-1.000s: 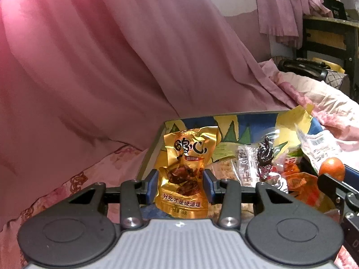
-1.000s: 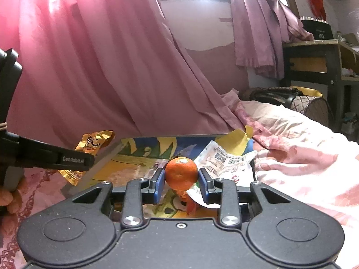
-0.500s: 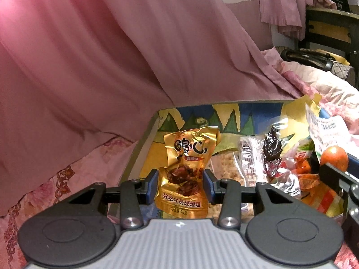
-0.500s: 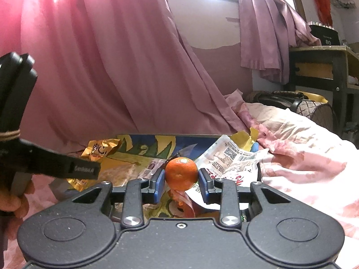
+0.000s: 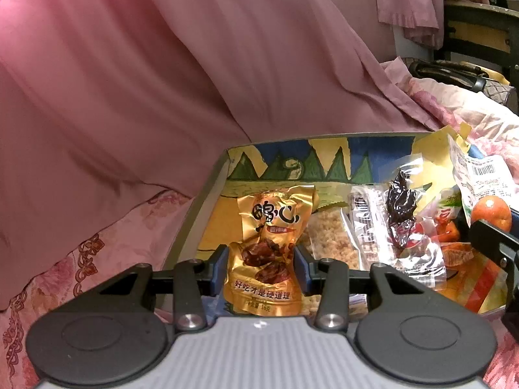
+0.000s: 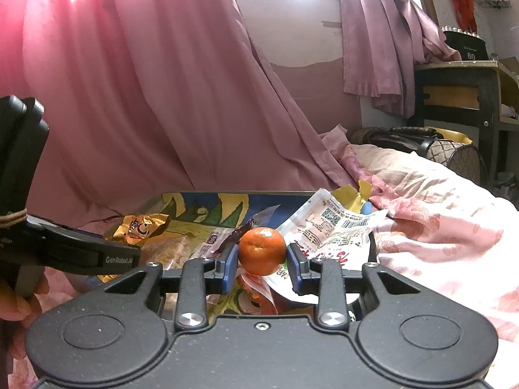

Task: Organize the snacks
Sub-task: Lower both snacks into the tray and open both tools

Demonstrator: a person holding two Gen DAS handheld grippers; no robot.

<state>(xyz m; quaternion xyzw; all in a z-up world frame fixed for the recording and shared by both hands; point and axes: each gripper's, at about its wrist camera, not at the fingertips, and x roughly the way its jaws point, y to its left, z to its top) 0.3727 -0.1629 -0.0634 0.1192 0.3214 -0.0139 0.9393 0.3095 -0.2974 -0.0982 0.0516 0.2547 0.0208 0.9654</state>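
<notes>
Gold snack packet (image 5: 266,253) pinched in my left tool (image 5: 262,269), hanging over the near left corner of the printed tray (image 5: 292,162). My right tool (image 6: 262,261) grips a small orange (image 6: 262,251) above the tray's right side, over loose wrappers (image 5: 399,227). Tray sits on a pink bed (image 6: 438,227).

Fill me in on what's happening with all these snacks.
A person is sorting snacks with two handheld grippers. The left gripper is clamped on a gold snack packet, and the right gripper holds a small orange. Both hang over a colourful tray on the bed, where several other wrapped snacks lie loose.
</notes>
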